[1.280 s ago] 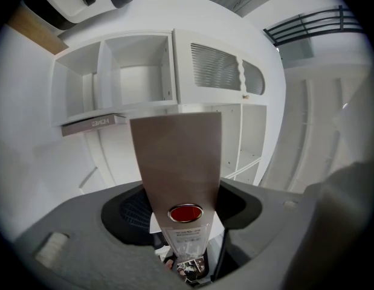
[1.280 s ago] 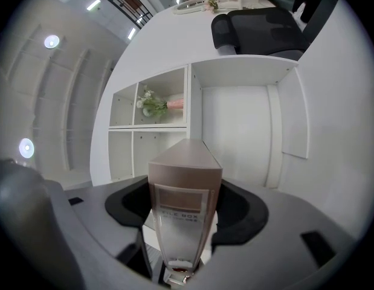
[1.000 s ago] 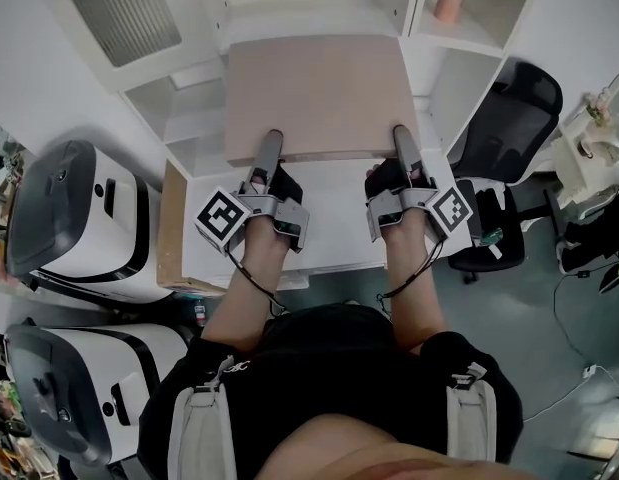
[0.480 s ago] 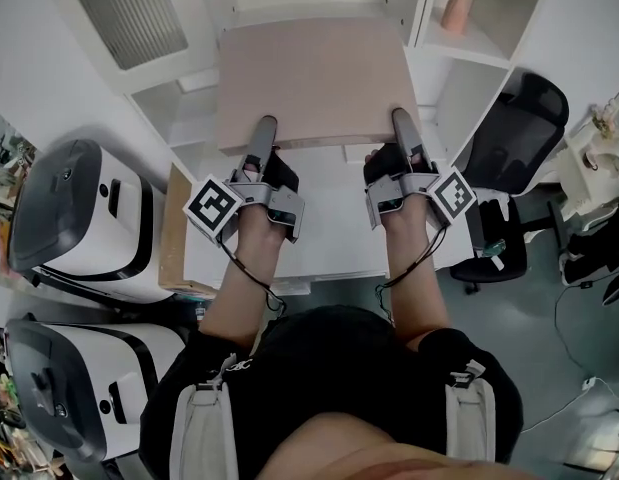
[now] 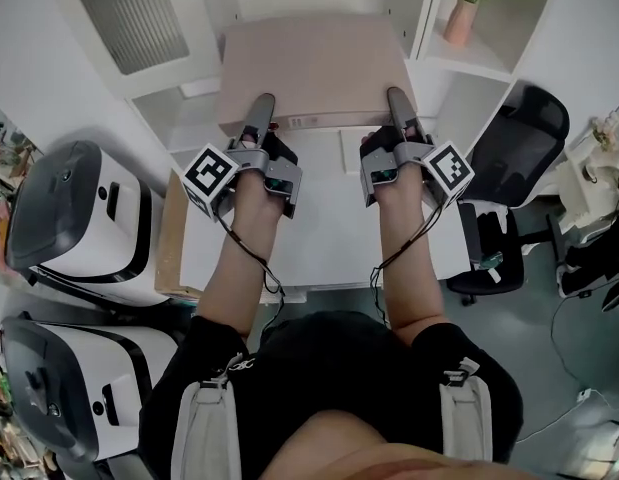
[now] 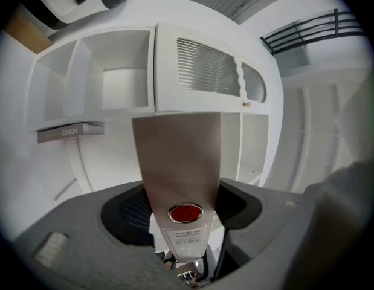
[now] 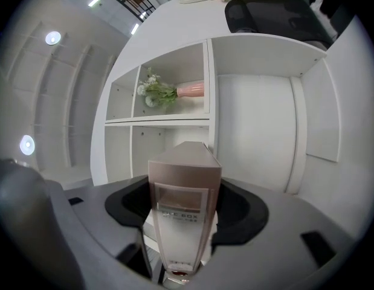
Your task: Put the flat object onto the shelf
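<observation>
A flat, pinkish-brown box [image 5: 314, 63] is held level in front of the white shelf unit [image 5: 429, 68], its far edge reaching toward the middle bay. My left gripper [image 5: 261, 108] is shut on the box's near-left edge, and my right gripper [image 5: 396, 103] is shut on its near-right edge. In the left gripper view the box [image 6: 177, 162] runs forward between the jaws, with a red dot and a label on its end. In the right gripper view the box [image 7: 183, 180] stands edge-on between the jaws, in front of open shelf compartments.
A pink vase with a plant [image 5: 459, 13] stands in an upper right compartment. A louvered cabinet door [image 5: 129, 13] is at upper left. A white table [image 5: 319, 238] lies below the arms. Two white machines [image 5: 79, 218] sit left, a black office chair [image 5: 514, 118] right. A book [image 6: 72, 130] lies on a left shelf.
Both grippers have carried the box forward and up, away from the table and closer to the shelf. The grip on the box has not changed.
</observation>
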